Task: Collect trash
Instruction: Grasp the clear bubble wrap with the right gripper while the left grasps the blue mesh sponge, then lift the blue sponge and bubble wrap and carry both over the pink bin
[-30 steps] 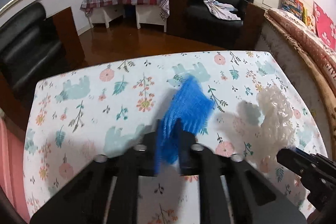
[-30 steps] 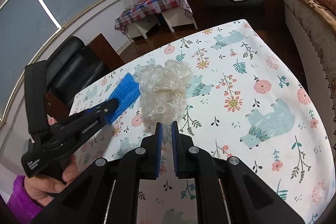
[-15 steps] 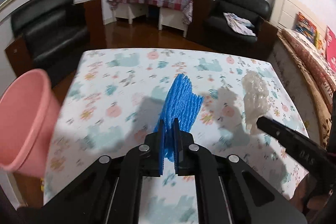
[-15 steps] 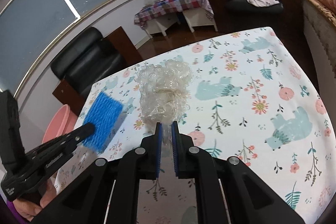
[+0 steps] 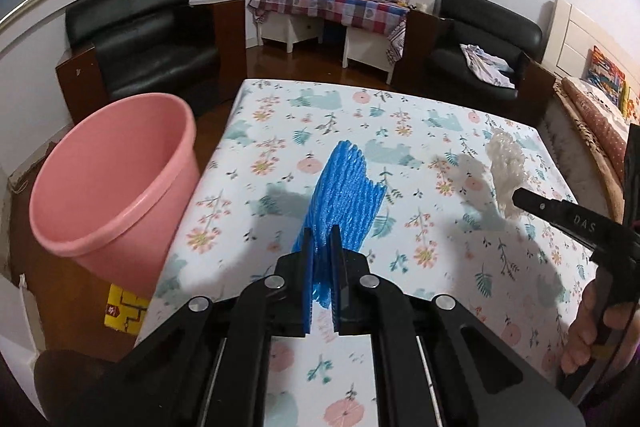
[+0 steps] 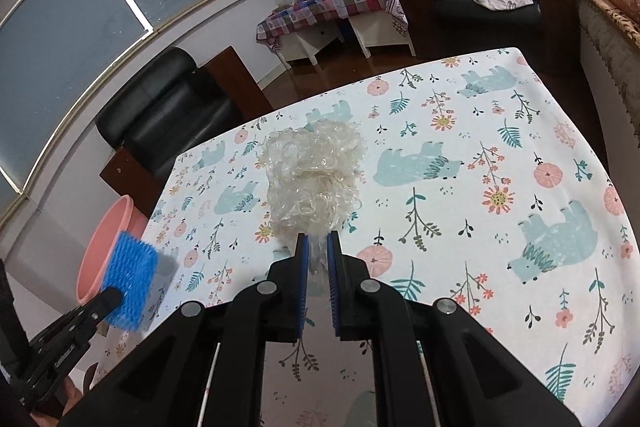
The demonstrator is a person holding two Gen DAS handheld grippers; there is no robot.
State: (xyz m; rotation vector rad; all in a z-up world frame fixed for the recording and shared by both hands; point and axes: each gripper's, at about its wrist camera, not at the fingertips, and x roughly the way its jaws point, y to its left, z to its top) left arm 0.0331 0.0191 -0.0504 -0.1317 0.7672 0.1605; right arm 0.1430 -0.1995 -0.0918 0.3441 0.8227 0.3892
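Left gripper (image 5: 321, 231) clamped on blue foam net (image 5: 347, 193) protruding forward, right gripper (image 6: 317, 239) pinching clear bubble wrap (image 6: 314, 179), pink bin (image 5: 108, 179) left.

Black armchair (image 5: 140, 39) at 10 o'clock, checkered side table (image 5: 332, 7) at 12, another armchair (image 5: 480, 47) with crumpled laundry (image 5: 486, 69) around 2.

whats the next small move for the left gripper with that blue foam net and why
Probably carry it a little further left until it hangs over the pink bucket, then open. The left gripper is shut on the blue foam net, which is above the table, beside the bucket's rim.
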